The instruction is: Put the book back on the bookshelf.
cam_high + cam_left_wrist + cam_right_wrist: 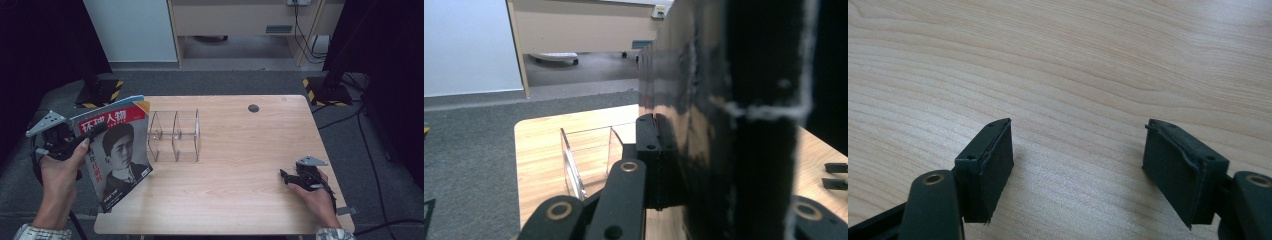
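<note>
Held upright at the bench's (240, 150) left edge, the magazine (117, 150) hides the fingers of the left gripper (92, 131) in the high view; in the left gripper view its dark, glossy back blocks the right half of the scene, blurred at close range. Small print on the cover is too fine to read. The clear rack (175, 136) is partly covered by the magazine's edge, and both forearms are cut off at the bottom of the high view
</note>
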